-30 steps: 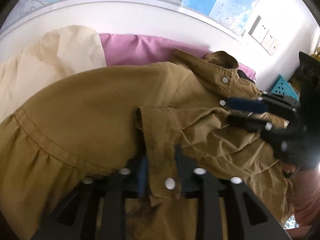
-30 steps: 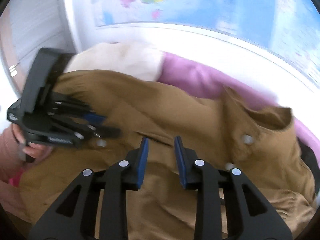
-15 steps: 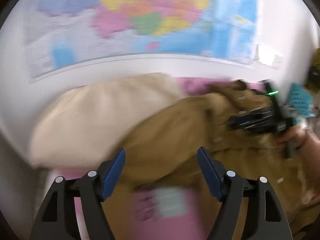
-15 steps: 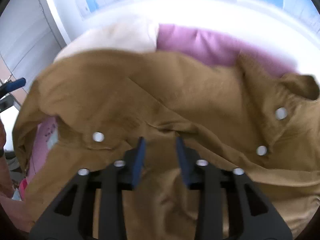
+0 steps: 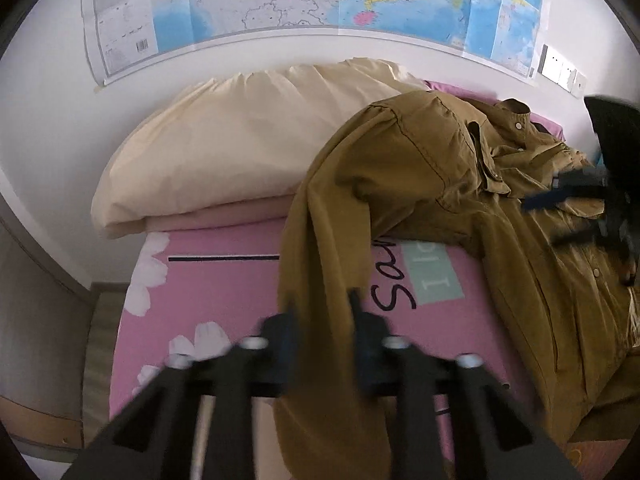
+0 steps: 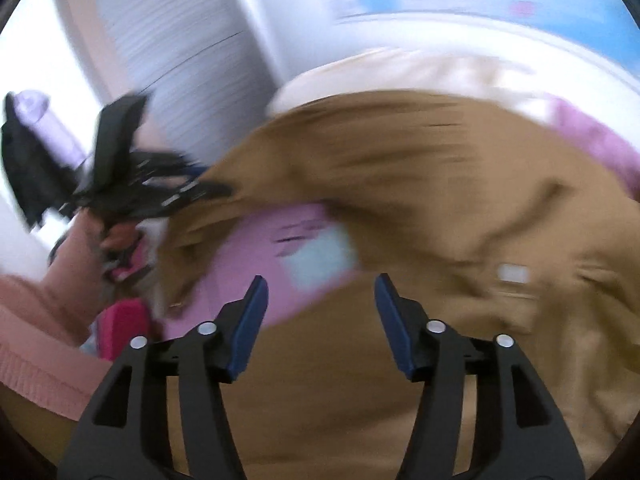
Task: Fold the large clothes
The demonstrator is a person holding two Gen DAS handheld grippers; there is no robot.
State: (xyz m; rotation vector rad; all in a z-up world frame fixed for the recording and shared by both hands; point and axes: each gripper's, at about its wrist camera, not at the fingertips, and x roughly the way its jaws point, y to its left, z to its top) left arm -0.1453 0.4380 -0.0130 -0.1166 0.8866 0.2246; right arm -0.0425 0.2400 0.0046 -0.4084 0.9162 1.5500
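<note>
Sleeve cloth fills the left claw (image 5: 320, 312): its jaws have just been closing and now stand clenched on the brown sleeve (image 5: 324, 240) of the brown coat (image 5: 520, 240), with the fabric running straight between the pads and hanging on below them. The grip sits low on the sleeve, probably so that the whole arm of the garment can be drawn out long before it is laid across the body for a fold. From the claw the sleeve climbs to the shoulder seam, and the rest of the coat lies spread toward the right side of the bed (image 5: 224, 280), collar up near the head end and close to the wall. A cream pillow (image 5: 248, 140) lies at the head end, touching the coat's shoulder; the pink printed sheet shows bare between sleeve and body.

The right claw (image 6: 320, 300) is released: its jaws have just been opening, and nothing is between them, though coat cloth lies under and beyond them. The right wrist view is smeared, so how near the pads are to the cloth cannot be told. My guess is that it has let one spot go to take a new hold, perhaps the other sleeve or the hem. A pink-sleeved arm (image 6: 48, 320) shows at the left edge.
</note>
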